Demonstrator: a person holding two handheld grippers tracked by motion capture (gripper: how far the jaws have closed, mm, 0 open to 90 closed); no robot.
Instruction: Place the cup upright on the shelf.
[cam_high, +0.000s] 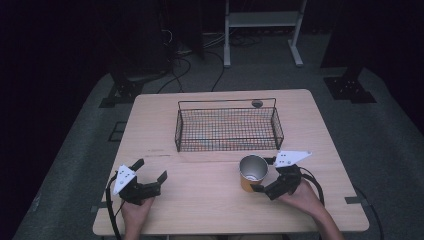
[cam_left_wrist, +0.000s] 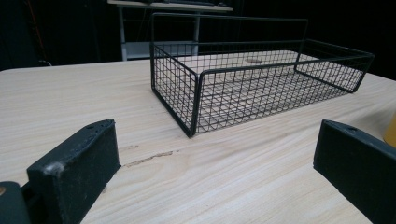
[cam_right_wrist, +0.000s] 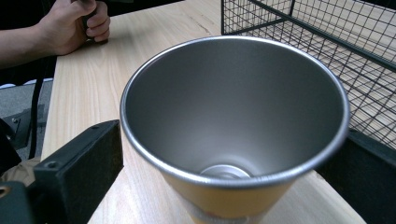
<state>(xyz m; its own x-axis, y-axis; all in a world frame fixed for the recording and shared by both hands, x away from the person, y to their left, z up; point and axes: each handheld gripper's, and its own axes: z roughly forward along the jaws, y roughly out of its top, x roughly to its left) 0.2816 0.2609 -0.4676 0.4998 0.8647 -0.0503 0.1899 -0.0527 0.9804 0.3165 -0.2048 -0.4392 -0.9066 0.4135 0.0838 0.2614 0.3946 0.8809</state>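
The right gripper (cam_high: 264, 175) sits at the near right of the table (cam_high: 210, 200), its jaws set either side of a metal cup (cam_high: 252, 172) with an orange outer wall. In the right gripper view the cup (cam_right_wrist: 233, 121) stands upright between the two black jaws, which lie against or just beside its wall; whether they press it I cannot tell. The cup's inside is bare steel. The left gripper (cam_high: 150, 172) rests at the near left, held by the person's left hand (cam_high: 136, 210), its jaws spread wide apart with nothing between them. A black wire basket (cam_high: 227, 127) stands at the far middle of the table, just beyond the cup; in the left gripper view the basket (cam_left_wrist: 261, 84) lies ahead of the open jaws, well apart from them.
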